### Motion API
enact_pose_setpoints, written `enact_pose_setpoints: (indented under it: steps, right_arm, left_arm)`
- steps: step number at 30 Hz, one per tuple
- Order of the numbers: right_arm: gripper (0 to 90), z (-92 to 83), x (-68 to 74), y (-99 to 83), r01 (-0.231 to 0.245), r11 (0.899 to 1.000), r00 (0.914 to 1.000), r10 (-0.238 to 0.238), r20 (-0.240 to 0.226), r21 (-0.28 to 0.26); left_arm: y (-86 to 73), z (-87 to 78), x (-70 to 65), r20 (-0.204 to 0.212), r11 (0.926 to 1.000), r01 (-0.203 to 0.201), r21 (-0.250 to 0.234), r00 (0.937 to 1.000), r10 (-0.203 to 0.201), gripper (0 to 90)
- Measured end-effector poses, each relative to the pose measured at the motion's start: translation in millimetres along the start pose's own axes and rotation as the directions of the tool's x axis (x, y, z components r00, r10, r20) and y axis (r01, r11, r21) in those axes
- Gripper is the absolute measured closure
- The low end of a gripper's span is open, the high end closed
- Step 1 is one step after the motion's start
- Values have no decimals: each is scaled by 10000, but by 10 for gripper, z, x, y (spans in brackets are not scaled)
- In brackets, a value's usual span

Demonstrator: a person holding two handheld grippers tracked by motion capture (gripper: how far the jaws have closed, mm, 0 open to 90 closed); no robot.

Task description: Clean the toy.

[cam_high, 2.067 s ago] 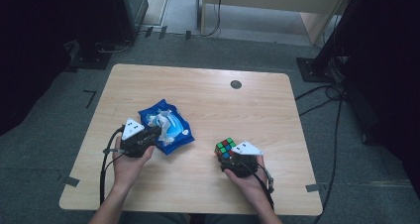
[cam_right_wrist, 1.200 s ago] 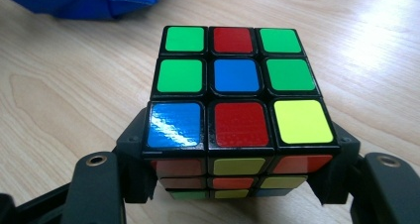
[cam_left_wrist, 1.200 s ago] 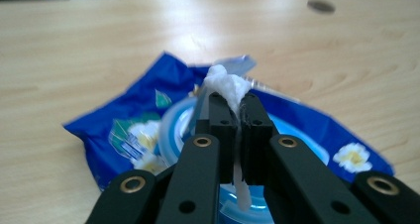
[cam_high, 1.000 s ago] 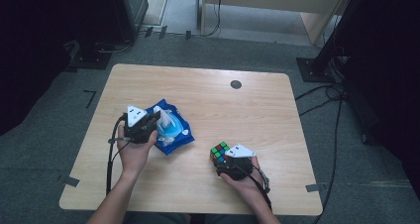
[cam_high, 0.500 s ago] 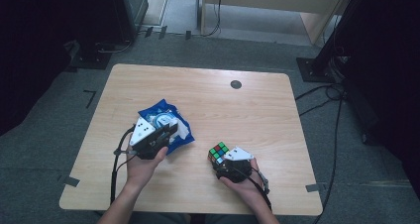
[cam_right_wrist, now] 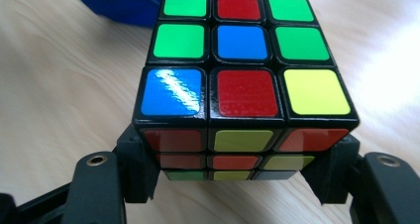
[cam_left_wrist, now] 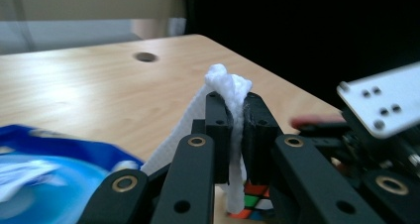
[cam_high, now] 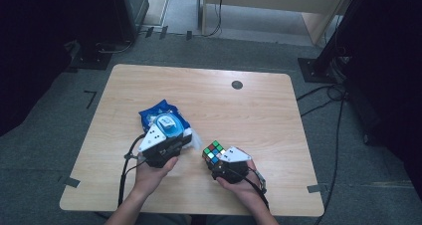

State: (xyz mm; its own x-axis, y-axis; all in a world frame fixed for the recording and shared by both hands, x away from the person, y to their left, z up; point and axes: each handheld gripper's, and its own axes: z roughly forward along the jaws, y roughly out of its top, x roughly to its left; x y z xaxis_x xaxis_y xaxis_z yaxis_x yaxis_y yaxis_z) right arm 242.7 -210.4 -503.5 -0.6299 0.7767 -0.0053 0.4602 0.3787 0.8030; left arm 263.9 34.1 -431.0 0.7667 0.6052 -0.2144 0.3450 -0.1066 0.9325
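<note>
The left gripper (cam_left_wrist: pixel 236 120) is clamped on a white wipe (cam_left_wrist: pixel 229 87) (its blue pack (cam_high: pixel 163 120) just behind); the right gripper (cam_right_wrist: pixel 237 177) grips the cube (cam_right_wrist: pixel 245 75).

One table (cam_high: pixel 149 85) carries everything here. On it lies one blue wipe pack (cam_high: pixel 160 119), near the front edge toward the left. One white wipe (cam_left_wrist: pixel 225 92) rises out of that pack. One cube (cam_high: pixel 214 152) sits close to the front edge, just right of the middle; its top face shows nine stickers: four green, two red, two blue and one yellow. There are two grippers, the left gripper (cam_high: pixel 175 144) and the right gripper (cam_high: pixel 219 163), each borne by one hand. One round dark hole (cam_high: pixel 237 84) lies near the far edge.
</note>
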Motion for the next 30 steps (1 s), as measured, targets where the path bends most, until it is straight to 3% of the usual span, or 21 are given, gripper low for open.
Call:
enact_pose_setpoints:
  steps: [3,5,7,11,15,19,22,24,26,30]
  right_arm:
    - [347,-45,98,86,298,9994,9992,-302,-278,-162]
    - [347,-57,148,112,398,9990,9985,-404,-378,-178]
    - [347,-74,194,129,459,9987,9978,-469,-471,-220]
    - [347,-115,213,151,556,9975,9974,-575,-426,-436]
    - [347,-155,154,142,418,9978,9986,-433,-287,-523]
    - [347,-182,98,135,329,9977,9992,-342,-216,-594]
    - [347,-186,97,133,395,9973,9989,-410,-237,-624]
    - [347,-186,108,133,422,9970,9986,-440,-281,-644]
    - [347,-183,125,136,485,9965,9982,-508,-323,-682]
    - [347,-166,198,140,887,9936,9945,-923,-494,-699]
  left_arm:
    - [-15,72,-149,700,9984,-524,233,9963,507,831]
    - [-38,137,-278,1224,9930,-1085,473,9872,1021,823]
    - [-73,198,-362,1457,9835,-1619,811,9781,1490,815]
    - [-127,259,-365,1998,9775,-1540,1441,9720,1236,801]
    - [-115,233,-351,2290,9749,-1571,1578,9662,1186,741]
    - [-94,179,-347,2134,9759,-1816,1209,9649,1531,552]
    - [-52,93,-314,2041,9824,-1804,491,9646,1669,497]
    - [-25,37,-261,1770,9859,-1674,12,9704,1645,492]
    - [-22,33,-223,1427,9864,-1641,-20,9763,1627,479]
    - [-53,96,-232,1167,9829,-1802,380,9777,1747,438]
